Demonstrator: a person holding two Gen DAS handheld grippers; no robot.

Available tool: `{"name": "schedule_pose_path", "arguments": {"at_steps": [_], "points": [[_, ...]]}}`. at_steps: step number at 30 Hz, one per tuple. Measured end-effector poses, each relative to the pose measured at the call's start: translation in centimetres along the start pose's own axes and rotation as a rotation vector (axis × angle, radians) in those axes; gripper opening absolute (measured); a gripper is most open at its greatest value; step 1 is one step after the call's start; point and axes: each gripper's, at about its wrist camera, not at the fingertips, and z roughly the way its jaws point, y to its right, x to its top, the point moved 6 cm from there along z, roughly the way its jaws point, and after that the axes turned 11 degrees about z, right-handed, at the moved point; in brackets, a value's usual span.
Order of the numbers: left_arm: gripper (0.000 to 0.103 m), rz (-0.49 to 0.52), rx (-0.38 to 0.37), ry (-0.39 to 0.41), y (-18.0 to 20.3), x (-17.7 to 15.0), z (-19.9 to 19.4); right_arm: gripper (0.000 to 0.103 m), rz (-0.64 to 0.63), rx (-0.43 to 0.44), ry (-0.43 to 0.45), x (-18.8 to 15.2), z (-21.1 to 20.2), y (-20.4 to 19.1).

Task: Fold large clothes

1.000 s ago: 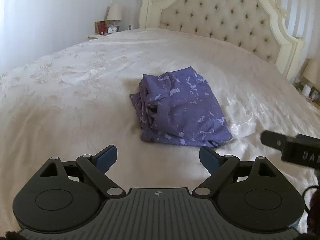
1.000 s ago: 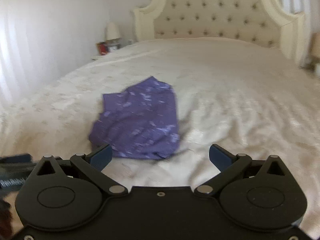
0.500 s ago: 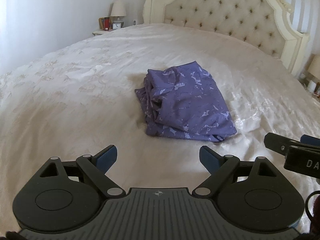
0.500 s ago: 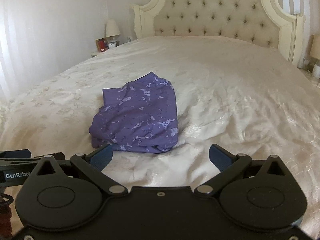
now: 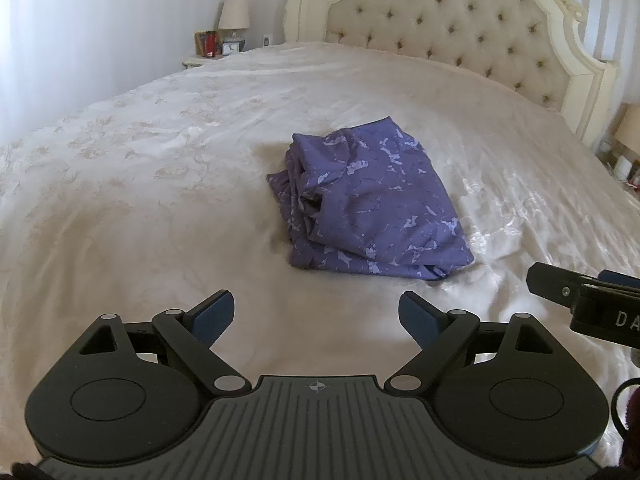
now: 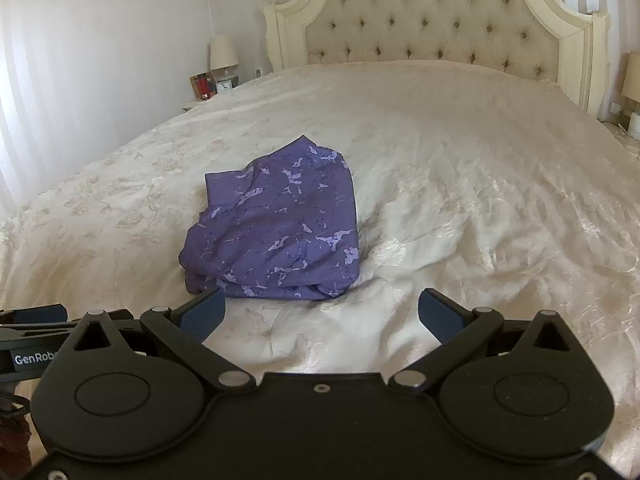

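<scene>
A purple garment with a pale pattern (image 5: 372, 208) lies folded into a compact bundle in the middle of the bed; it also shows in the right wrist view (image 6: 276, 224). My left gripper (image 5: 316, 314) is open and empty, held above the bedspread a little short of the bundle. My right gripper (image 6: 320, 312) is open and empty, just short of the bundle's near edge. The right gripper also shows at the right edge of the left wrist view (image 5: 580, 300). The left gripper shows at the left edge of the right wrist view (image 6: 36, 332).
The bed has a cream embroidered bedspread (image 5: 160, 184) and a tufted headboard (image 6: 432, 20). A nightstand with a lamp, a clock and a frame (image 5: 224, 40) stands at the far left. Another lamp (image 6: 632, 76) stands at the far right.
Both grippers have drawn back slightly from the bundle and steadied. The folded garment has stayed in place.
</scene>
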Motion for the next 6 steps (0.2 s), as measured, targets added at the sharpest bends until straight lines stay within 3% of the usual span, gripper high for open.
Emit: {"name": "schedule_pose_path", "arguments": {"at_steps": [6], "points": [[0.09, 0.025, 0.01, 0.016, 0.46, 0.05, 0.05, 0.102, 0.003, 0.003, -0.015, -0.17, 0.44, -0.13]]}}
